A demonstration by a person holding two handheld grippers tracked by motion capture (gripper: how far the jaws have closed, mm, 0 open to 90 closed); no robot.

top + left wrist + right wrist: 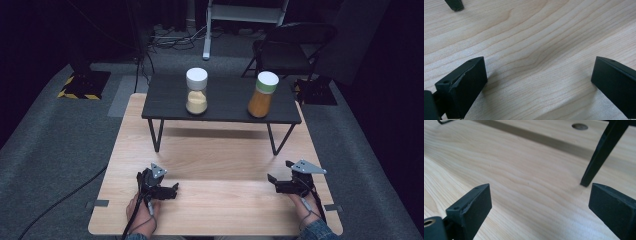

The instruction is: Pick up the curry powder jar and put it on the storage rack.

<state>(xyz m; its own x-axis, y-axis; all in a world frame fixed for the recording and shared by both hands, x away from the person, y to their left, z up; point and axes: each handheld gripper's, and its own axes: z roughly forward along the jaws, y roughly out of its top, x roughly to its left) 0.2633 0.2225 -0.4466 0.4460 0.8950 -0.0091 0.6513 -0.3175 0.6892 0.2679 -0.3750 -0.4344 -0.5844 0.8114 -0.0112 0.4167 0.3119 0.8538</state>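
Observation:
Two jars stand on a low black shelf (225,107) at the far side of the wooden table (215,150). The left jar (197,91) has a white lid and pale beige contents. The right jar (263,94) has a white lid over a green band and orange contents. My left gripper (172,189) lies low on the table near its front left, held by a hand. In its own view the left gripper (537,67) is open over bare wood. My right gripper (279,171) is near the front right. The right gripper (540,191) is open too, with nothing between its jaws.
A black shelf leg (599,157) stands just ahead of the right gripper's jaws, and another leg's foot (455,4) lies farther off in the left gripper view. A round hole (579,126) is in the tabletop. A folding chair (290,47) and cables sit on the grey floor beyond.

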